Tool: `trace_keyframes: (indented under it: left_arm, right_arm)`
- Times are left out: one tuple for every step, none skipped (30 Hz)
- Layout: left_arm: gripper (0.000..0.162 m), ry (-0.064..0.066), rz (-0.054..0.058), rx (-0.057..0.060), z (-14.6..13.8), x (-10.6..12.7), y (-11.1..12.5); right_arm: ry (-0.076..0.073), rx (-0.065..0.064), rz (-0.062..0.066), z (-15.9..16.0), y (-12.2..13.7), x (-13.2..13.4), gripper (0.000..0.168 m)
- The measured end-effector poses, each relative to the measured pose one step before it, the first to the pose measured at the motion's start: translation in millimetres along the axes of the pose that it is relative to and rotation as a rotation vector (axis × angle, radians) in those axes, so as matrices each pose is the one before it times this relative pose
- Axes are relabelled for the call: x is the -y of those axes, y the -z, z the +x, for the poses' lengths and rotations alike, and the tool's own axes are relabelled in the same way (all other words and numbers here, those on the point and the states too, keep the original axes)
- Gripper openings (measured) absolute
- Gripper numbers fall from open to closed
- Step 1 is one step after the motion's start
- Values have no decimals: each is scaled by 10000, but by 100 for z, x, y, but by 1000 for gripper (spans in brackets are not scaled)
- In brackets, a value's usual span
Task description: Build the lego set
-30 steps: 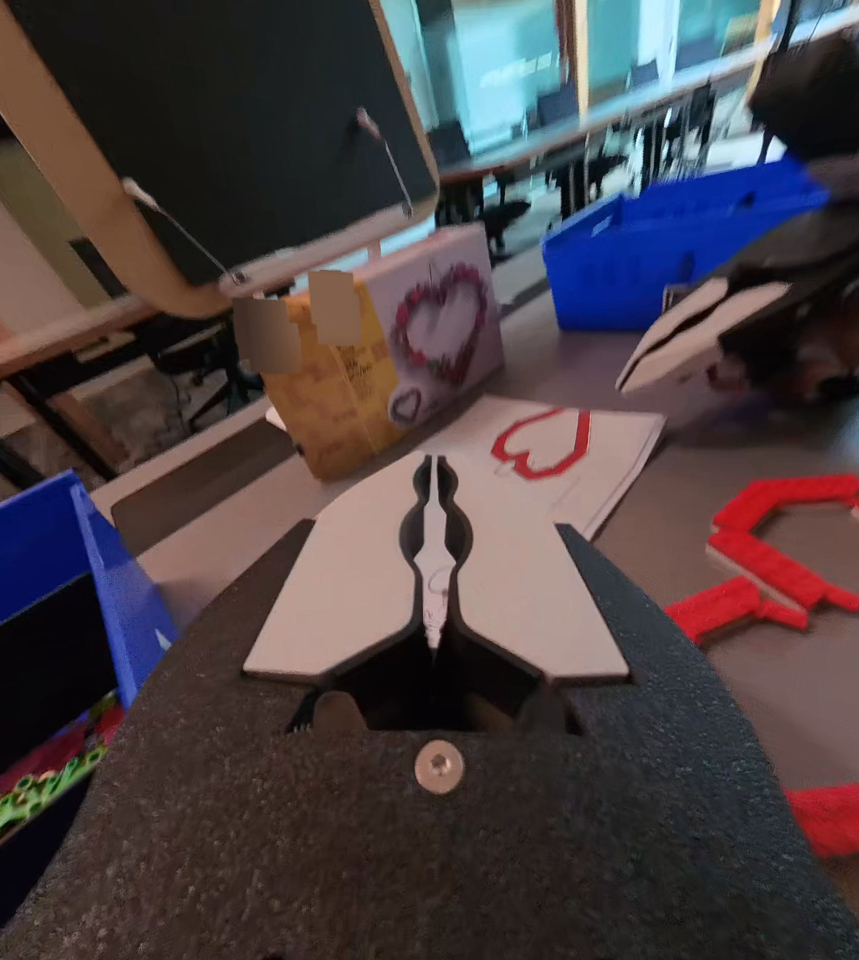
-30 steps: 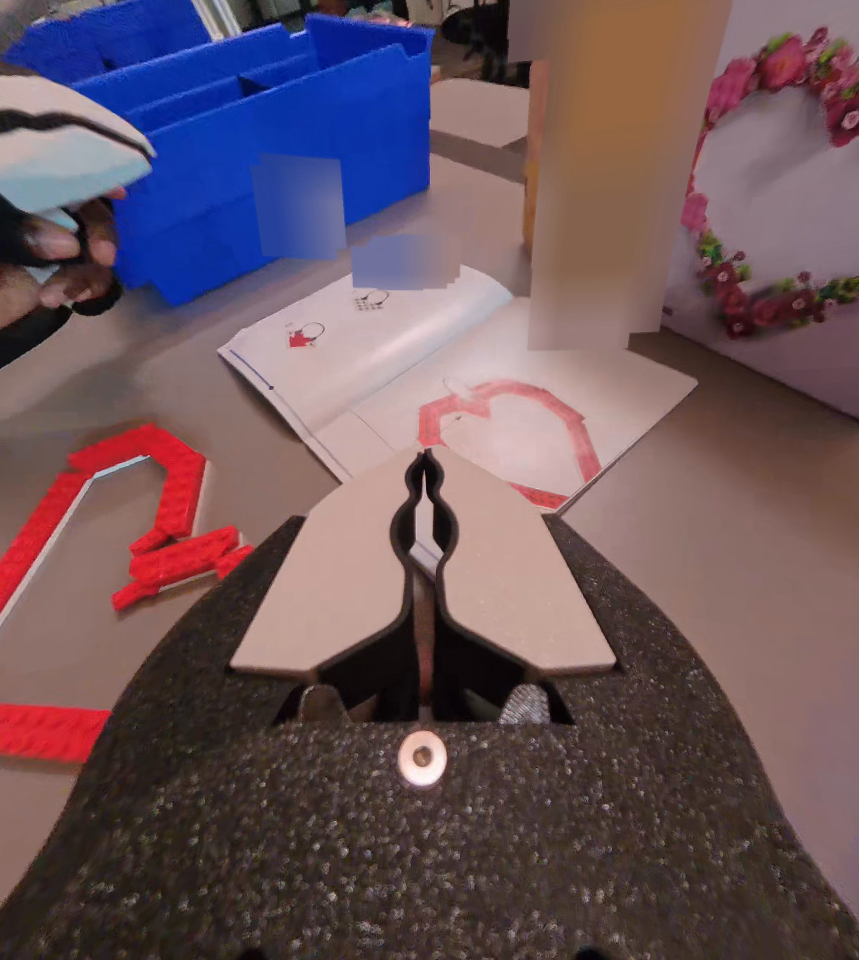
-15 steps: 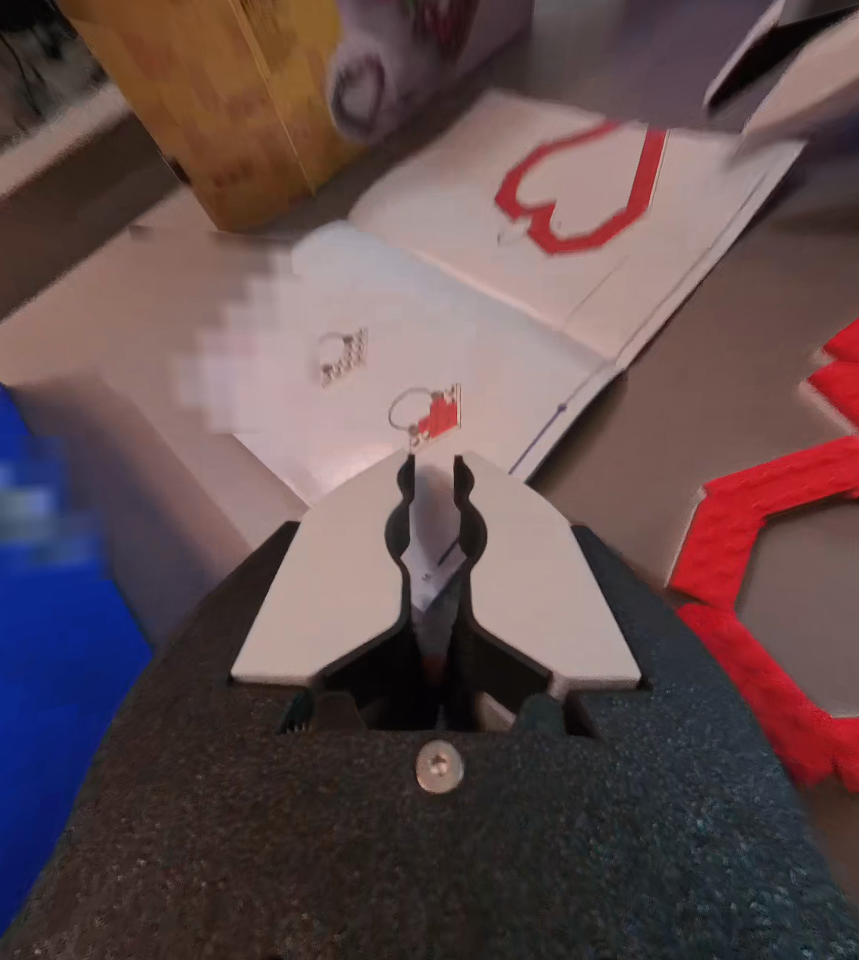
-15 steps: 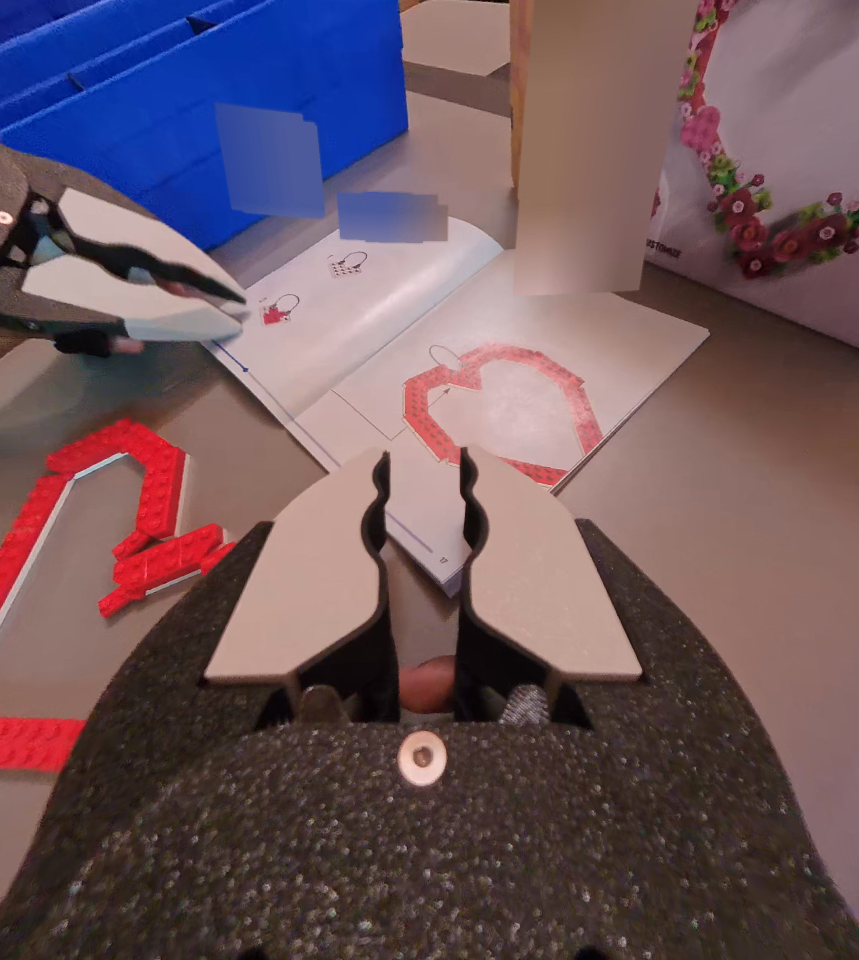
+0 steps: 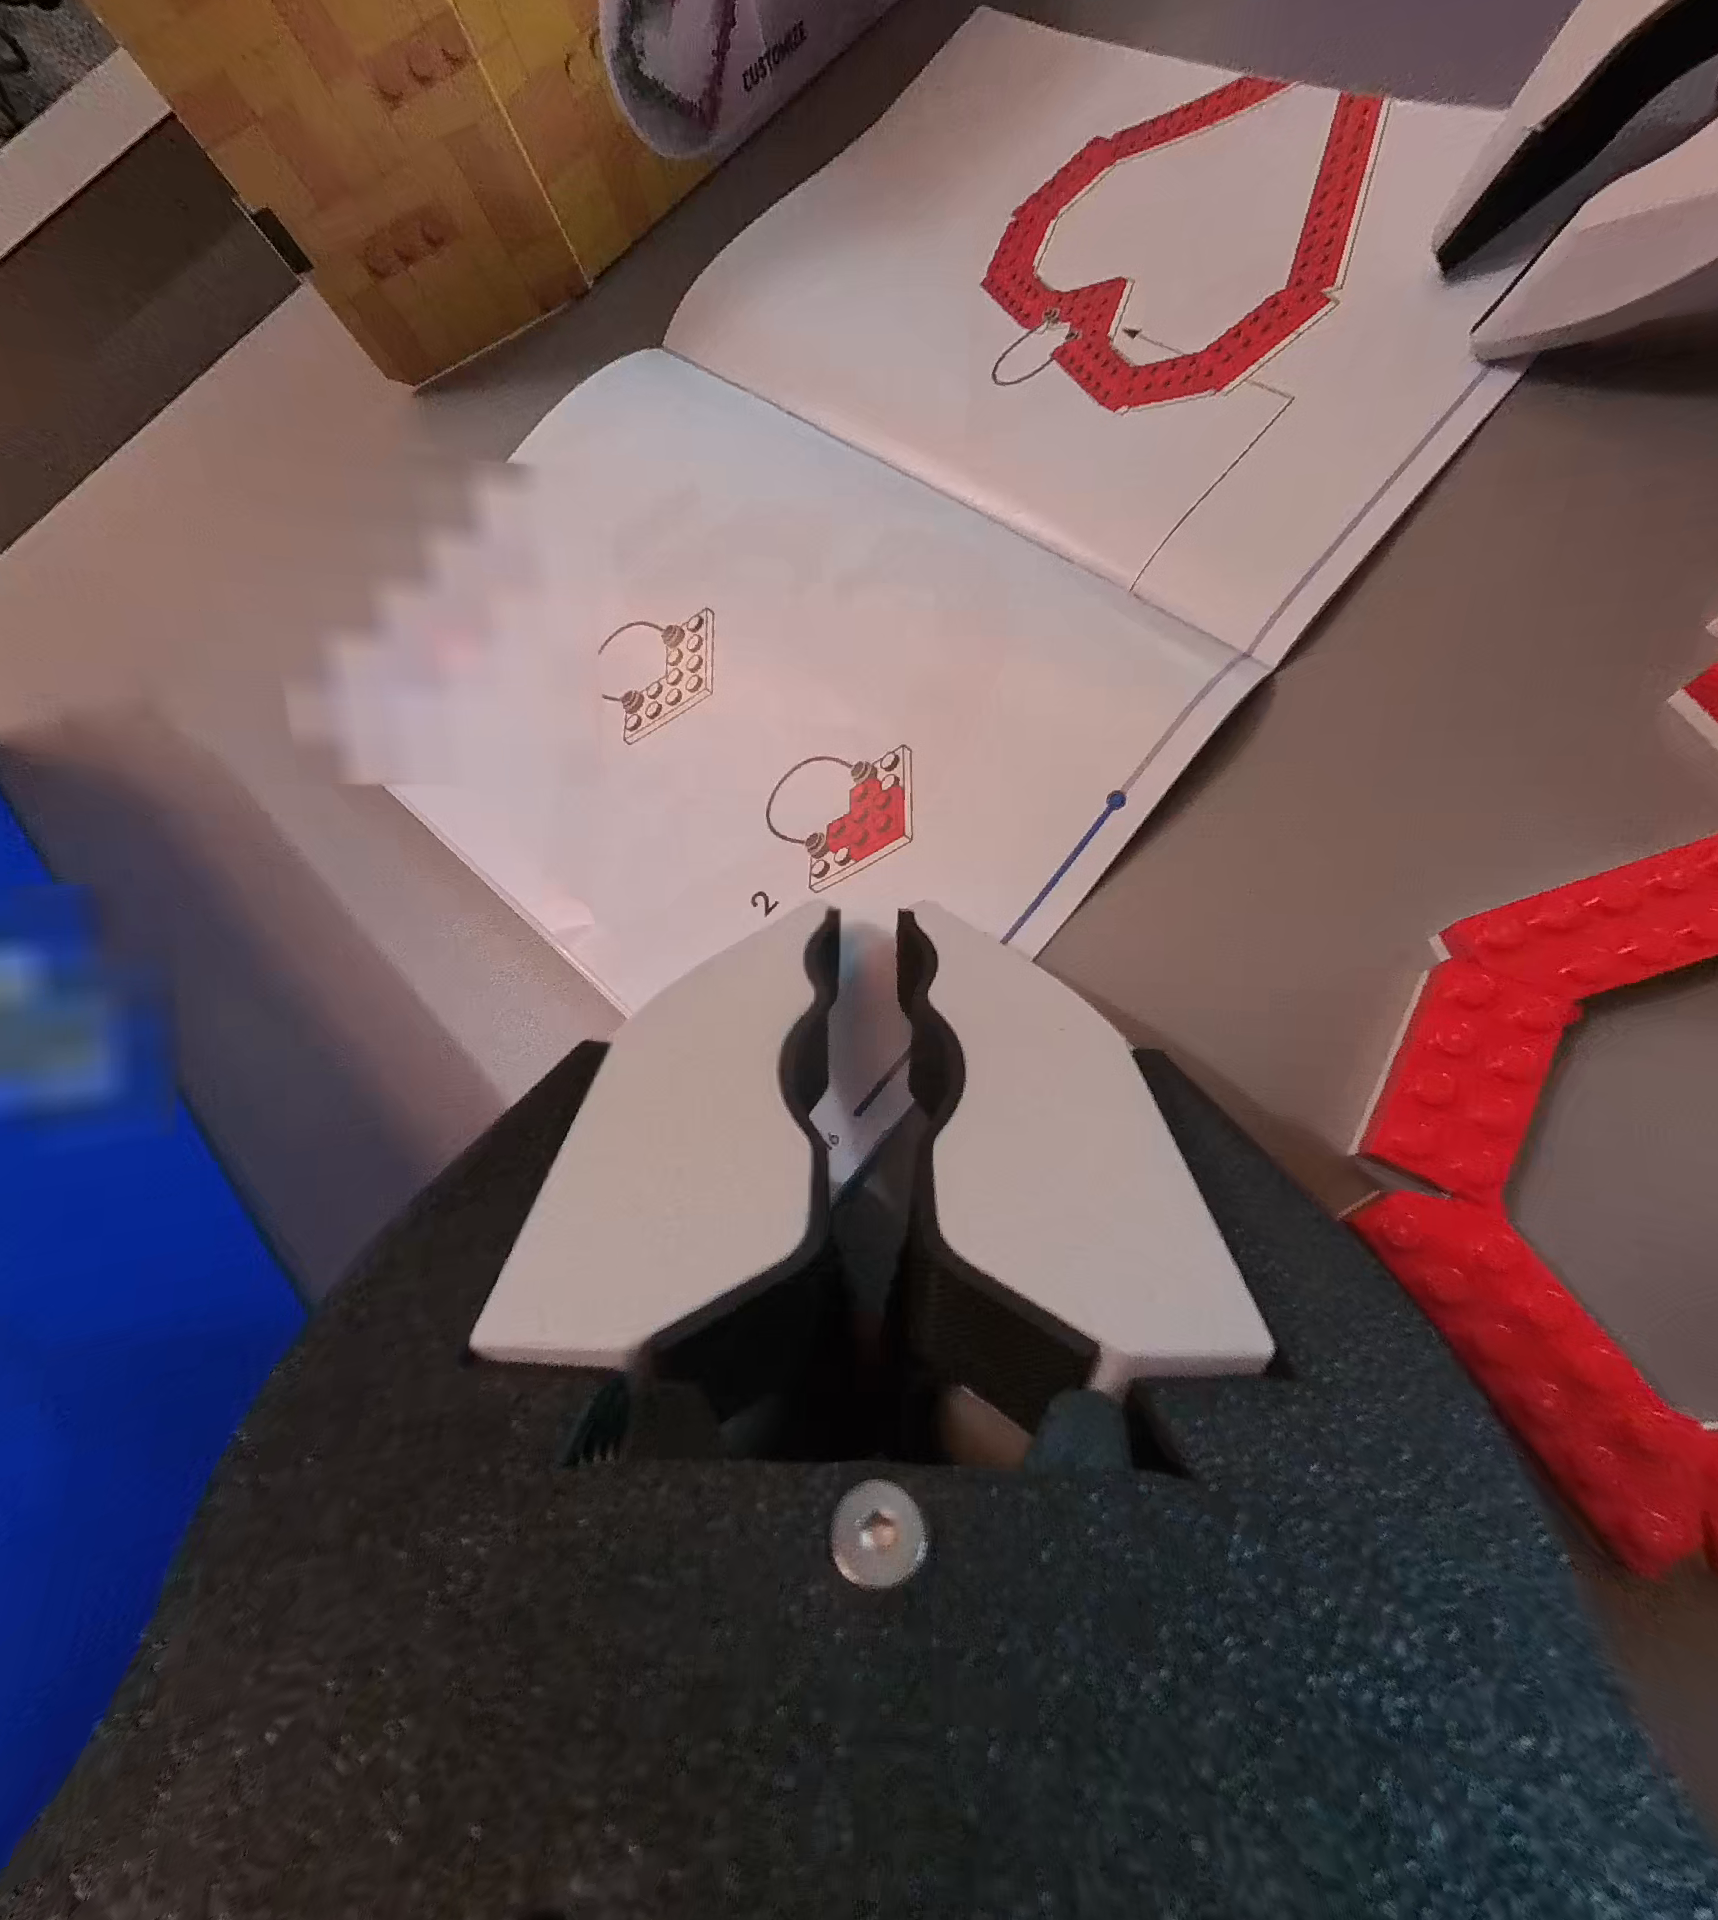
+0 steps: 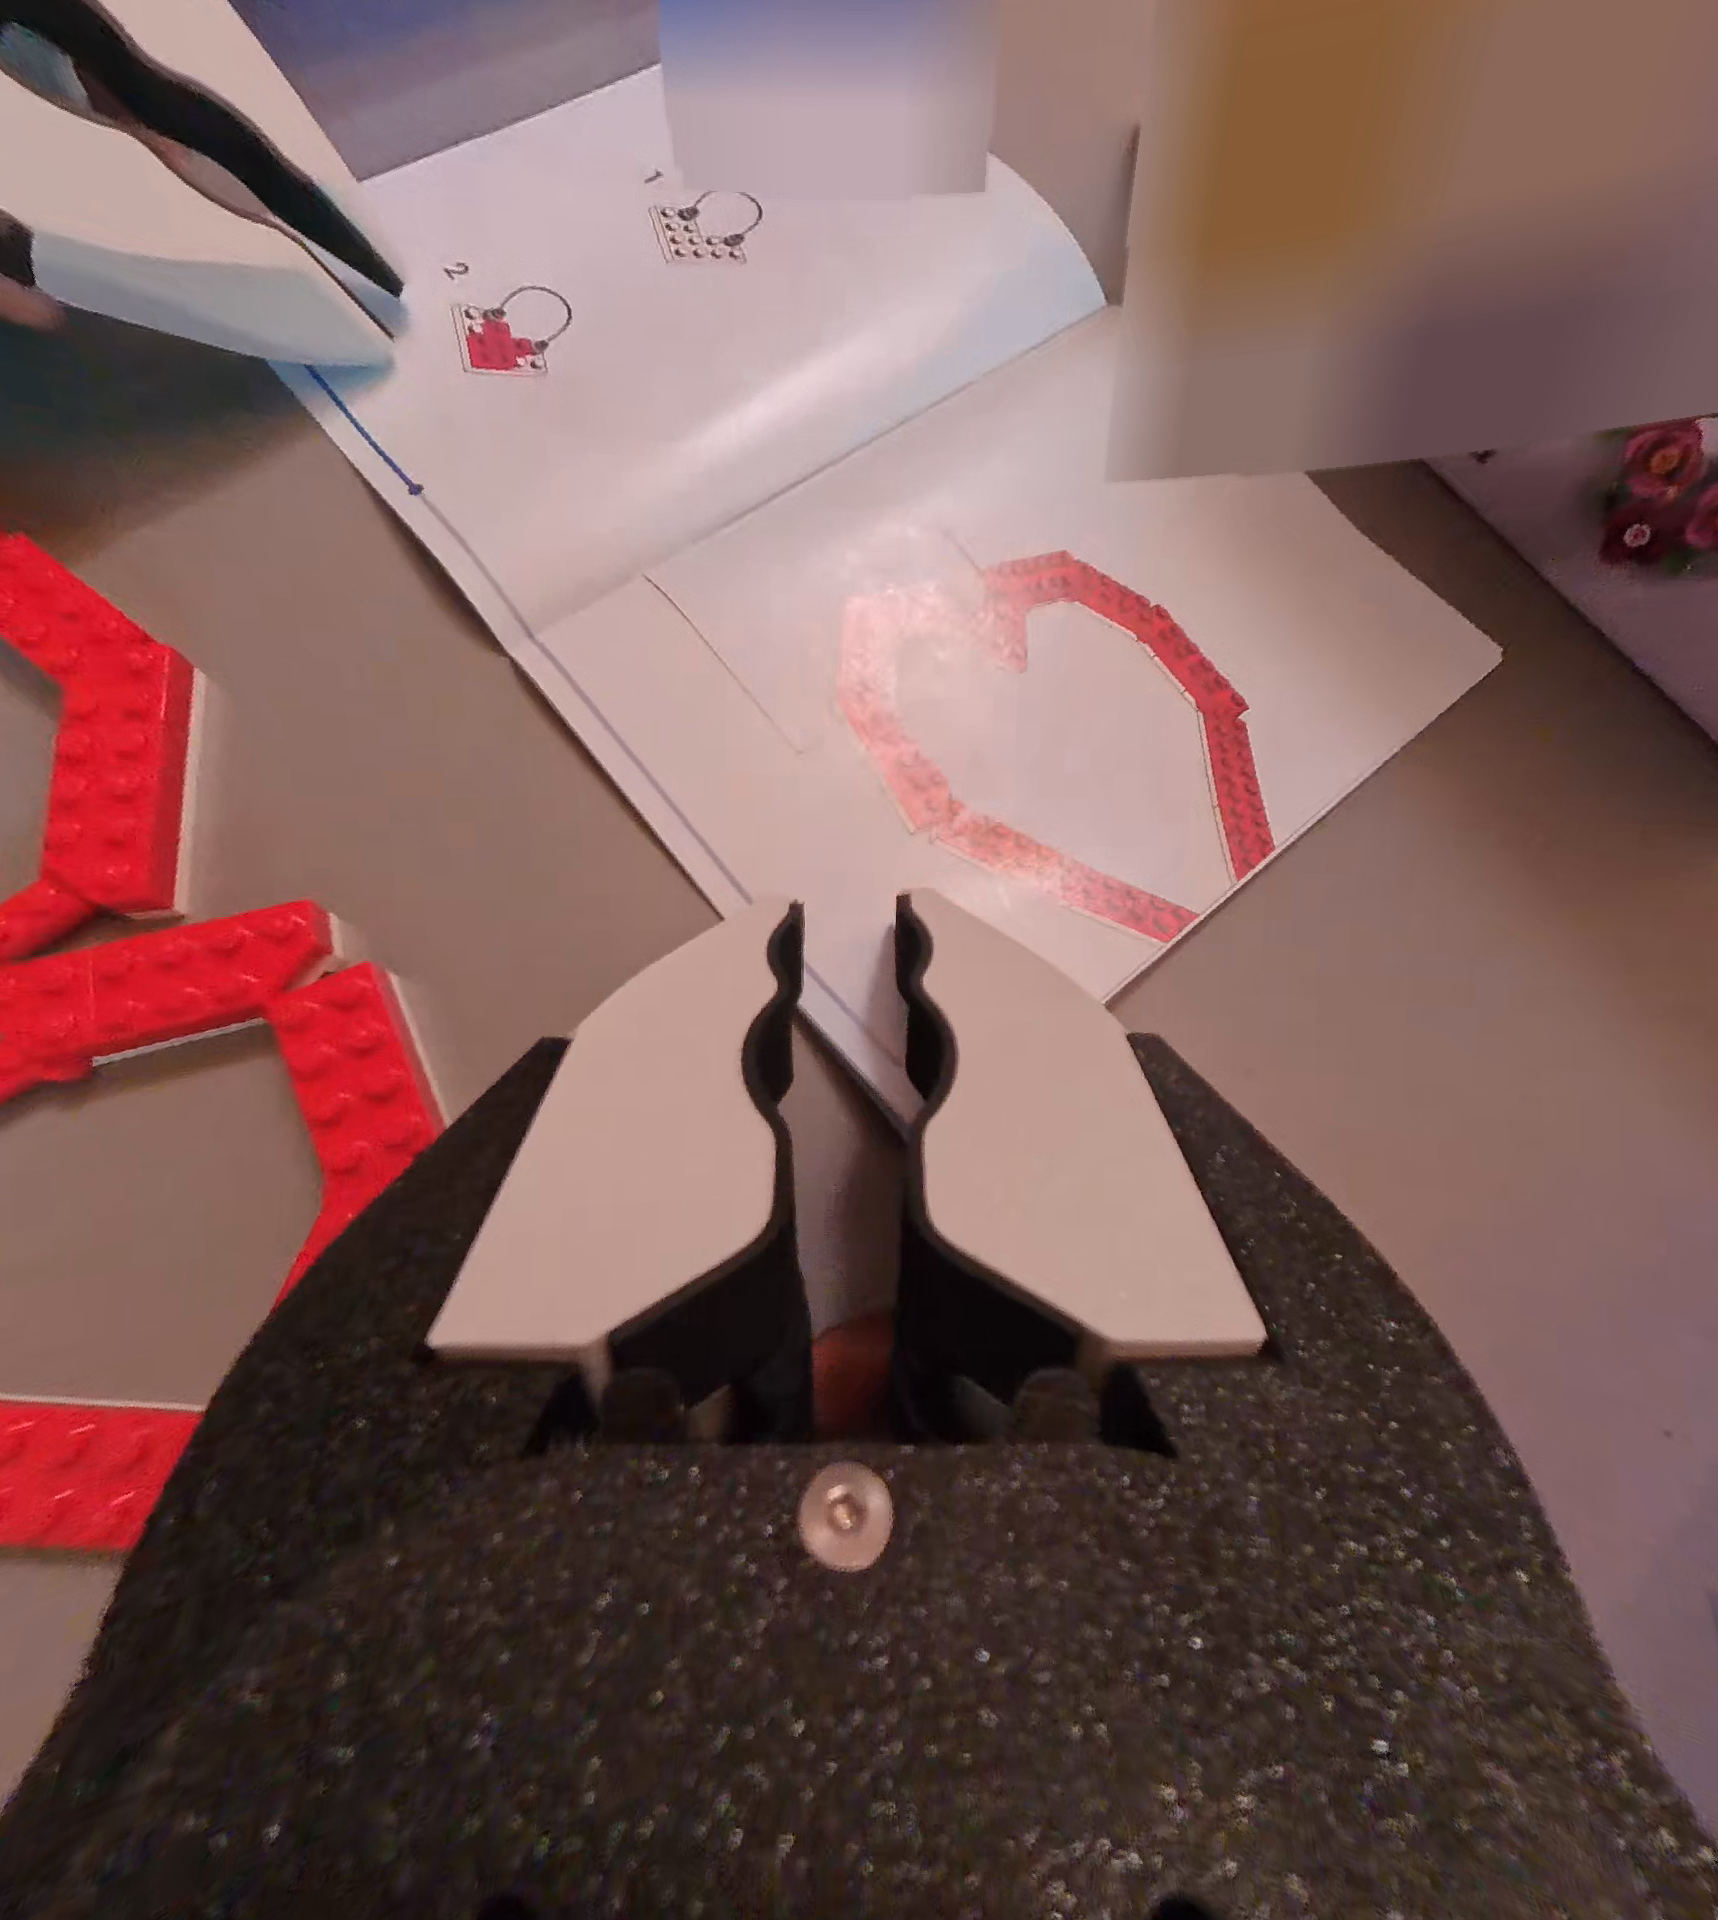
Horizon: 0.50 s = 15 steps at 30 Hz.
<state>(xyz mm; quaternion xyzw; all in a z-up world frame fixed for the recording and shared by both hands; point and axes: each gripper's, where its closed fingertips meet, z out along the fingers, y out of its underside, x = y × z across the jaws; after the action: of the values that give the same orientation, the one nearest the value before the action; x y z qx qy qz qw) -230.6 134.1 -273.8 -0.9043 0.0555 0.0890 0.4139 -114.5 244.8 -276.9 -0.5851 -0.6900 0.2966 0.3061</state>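
Observation:
An open instruction booklet [image 5: 834, 582] lies on the grey table, with a red heart frame printed on its far page. My left gripper [image 5: 867, 920] hangs low over the booklet's near corner, jaws a narrow gap apart, and the page corner shows between them. My right gripper [image 6: 847, 909] is open and empty over the near edge of the booklet [image 6: 730, 436]. A partly built red heart frame of lego plates [image 5: 1520, 1039] lies beside the booklet, and it also shows in the right wrist view [image 6: 117, 769]. Each gripper shows in the other's view: the right [image 5: 1463, 291], the left [image 6: 387, 301].
The yellow and white lego box [image 5: 419, 156] stands just behind the booklet, its flowered side [image 6: 1717, 499] at the right. A blue bin [image 5: 24, 1247] is close on the left of my left gripper. Bare grey table [image 6: 1457, 1143] lies right of the booklet. Some 15 cm of space lies between my two pairs of fingers.
Both grippers have dropped and moved in over the booklet from opposite sides. The right jaws have opened. The left jaws, shut a second ago, now stand a narrow gap apart.

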Motion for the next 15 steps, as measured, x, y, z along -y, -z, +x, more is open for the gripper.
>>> trace_keyframes:
  left_arm:
    - [11,-1,5,44,-78,-3,16]
    - [13,-6,10,70,-96,-6,30]
    - [15,-4,-3,30,-53,-24,38]
    - [15,-12,-14,-14,6,-23,45]
    - [16,-19,-13,8,-28,-15,37]
    - [16,-40,0,40,-64,-1,38]
    - [17,-54,2,57,-83,-5,18]
    - [17,-41,24,107,-128,25,-9]
    - [16,-75,37,48,-31,29,-18]
    - [16,-69,5,4,45,1,-37]
    - [15,-43,-27,-10,54,-35,-47]
    - [14,-10,11,-24,49,4,-17]
    - [13,12,4,-47,40,6,-15]
    - [12,17,5,-75,62,-10,-3]
    - [11,17,6,-45,22,-3,-11]
  right_arm:
    - [-39,21,-3,6,-2,-6,17]
    - [-39,16,-3,22,-2,-6,18]
    - [-20,3,-1,12,3,-6,18]
    - [1,-23,3,30,5,-2,18]
    - [5,-37,4,31,4,2,19]
    - [1,-44,5,47,18,4,20]
    - [-5,-149,40,186,45,44,19]
    - [36,-305,173,375,119,221,18]
    - [96,-346,334,427,215,428,15]
    - [113,-246,387,312,232,502,13]
    - [63,-124,273,179,149,344,12]
    - [-37,-34,24,110,20,25,12]
    - [-92,-1,-293,81,-149,-406,12]
    - [-61,11,-586,65,-271,-835,12]
    - [-21,88,-353,-84,-222,-467,9]
